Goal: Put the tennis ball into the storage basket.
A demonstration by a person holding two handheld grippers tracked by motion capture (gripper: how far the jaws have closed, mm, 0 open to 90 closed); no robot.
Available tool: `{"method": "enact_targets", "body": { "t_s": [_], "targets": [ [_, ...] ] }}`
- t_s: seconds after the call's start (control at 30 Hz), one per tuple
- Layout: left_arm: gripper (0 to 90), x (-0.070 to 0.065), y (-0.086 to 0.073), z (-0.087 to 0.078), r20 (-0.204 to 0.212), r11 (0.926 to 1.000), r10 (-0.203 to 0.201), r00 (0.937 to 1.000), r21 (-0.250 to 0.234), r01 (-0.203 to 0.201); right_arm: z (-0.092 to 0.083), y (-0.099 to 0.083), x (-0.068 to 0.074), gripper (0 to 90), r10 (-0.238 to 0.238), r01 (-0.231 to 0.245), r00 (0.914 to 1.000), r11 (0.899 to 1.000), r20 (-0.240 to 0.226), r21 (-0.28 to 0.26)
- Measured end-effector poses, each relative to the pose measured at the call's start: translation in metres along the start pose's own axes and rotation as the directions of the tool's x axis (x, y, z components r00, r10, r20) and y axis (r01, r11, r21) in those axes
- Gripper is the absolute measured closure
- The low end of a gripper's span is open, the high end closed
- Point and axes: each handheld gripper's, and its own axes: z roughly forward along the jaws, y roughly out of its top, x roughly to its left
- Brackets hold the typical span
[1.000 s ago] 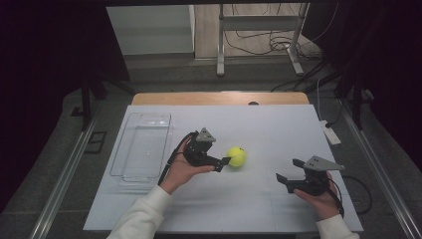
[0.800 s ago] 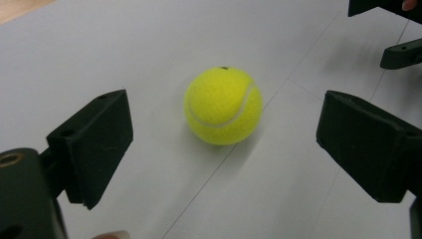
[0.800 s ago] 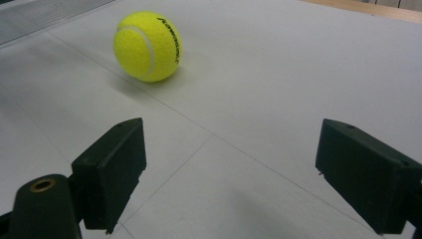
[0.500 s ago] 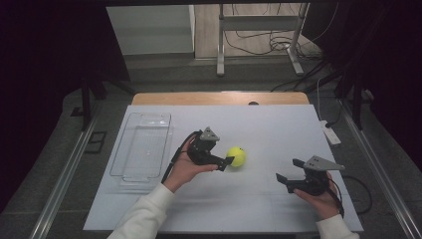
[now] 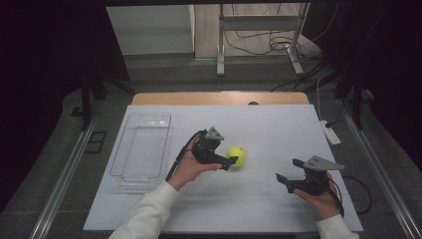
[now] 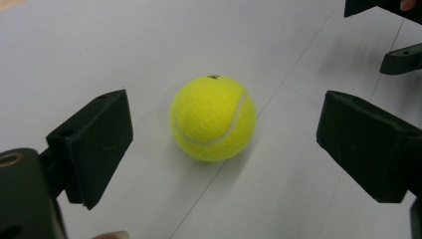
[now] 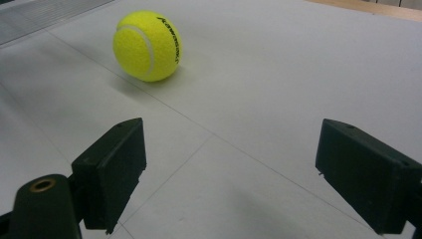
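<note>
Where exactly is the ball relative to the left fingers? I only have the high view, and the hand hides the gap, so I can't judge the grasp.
Observer: In the left gripper view the tennis ball sits on the table between the open fingers, touching neither.
Operator: Any print on it?
Observer: Yes, the right gripper view shows black lettering on the ball's side, too small to read.
Operator: And the right gripper?
Observer: The right gripper is open, with bare white table between its fingers and the ball well ahead.
</note>
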Motion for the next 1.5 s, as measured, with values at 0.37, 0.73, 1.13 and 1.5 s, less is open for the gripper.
{"method": "enact_targets", "body": {
  "t_s": [0.37, 0.73, 1.13, 1.5],
  "targets": [
    [8.7, 0.001, 0.003, 0.009, 0.010, 1.0000, 0.001, 0.9999, 0.004, -0.001, 0.000, 0.000, 0.000, 13.2, -0.001, 0.001, 1.0000, 1.000, 0.000, 0.000],
    [8.5, 0.001, 0.005, 0.018, 0.018, 0.9998, 0.001, 0.9998, 0.020, -0.001, 0.000, 0.000, 0.000, 13.2, -0.003, 0.003, 1.0000, 1.000, 0.000, 0.002],
    [7.6, 0.005, 0.003, 0.027, 0.017, 0.9990, -0.009, 0.9998, 0.044, 0.008, 0.000, 0.000, 0.000, 13.3, -0.004, 0.004, 1.0000, 1.000, -0.001, 0.003],
    [6.4, 0.007, 0.000, 0.038, 0.006, 0.9969, -0.007, 1.0000, 0.078, 0.007, 0.000, 0.000, 0.000, 13.3, -0.005, 0.005, 1.0000, 1.000, -0.002, 0.005]
  ]
}}
